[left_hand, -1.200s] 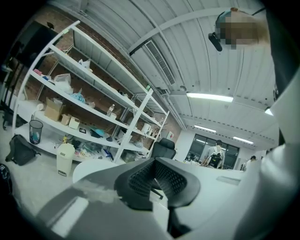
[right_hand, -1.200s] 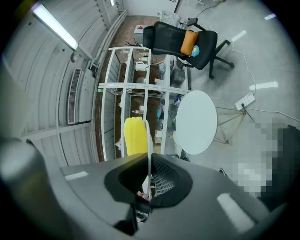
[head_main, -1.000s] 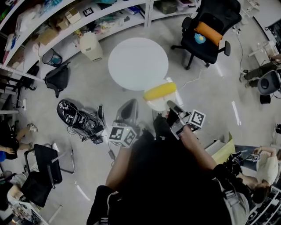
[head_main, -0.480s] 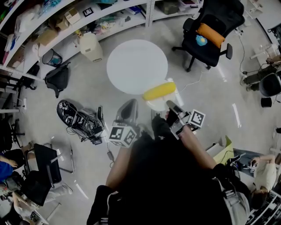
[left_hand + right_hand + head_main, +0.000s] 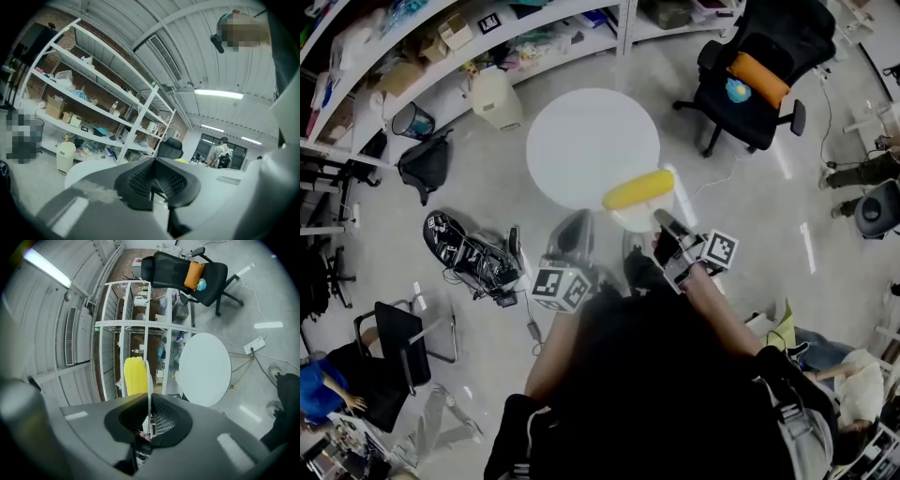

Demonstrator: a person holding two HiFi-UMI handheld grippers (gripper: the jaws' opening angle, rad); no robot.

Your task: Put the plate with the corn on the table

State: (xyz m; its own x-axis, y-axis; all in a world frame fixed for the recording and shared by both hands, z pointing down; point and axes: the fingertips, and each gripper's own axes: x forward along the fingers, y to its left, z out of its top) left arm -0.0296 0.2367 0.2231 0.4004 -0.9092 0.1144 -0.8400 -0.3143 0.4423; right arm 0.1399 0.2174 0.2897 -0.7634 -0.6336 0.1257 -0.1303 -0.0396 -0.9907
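A yellow corn cob (image 5: 637, 189) lies on a white plate (image 5: 630, 219), carried in the air at the near right edge of the round white table (image 5: 592, 148). My right gripper (image 5: 664, 228) is shut on the plate's near rim. In the right gripper view the plate (image 5: 149, 380) stands edge-on between the jaws, with the corn (image 5: 134, 376) to its left and the table (image 5: 205, 369) beyond. My left gripper (image 5: 574, 236) hovers beside it, over the floor just short of the table, shut with nothing in it (image 5: 153, 183).
A black office chair (image 5: 759, 70) with an orange cushion stands right of the table. Shelving (image 5: 441, 47), a white canister (image 5: 497, 98) and a bin (image 5: 412, 122) lie behind it. A dark bag (image 5: 427, 169), cabled gear (image 5: 469, 253) and a folding chair (image 5: 403, 347) sit on the left floor.
The table has drawn a little nearer in the head view, and the plate with the corn now overlaps its near right edge. Both grippers keep their grip and pose.
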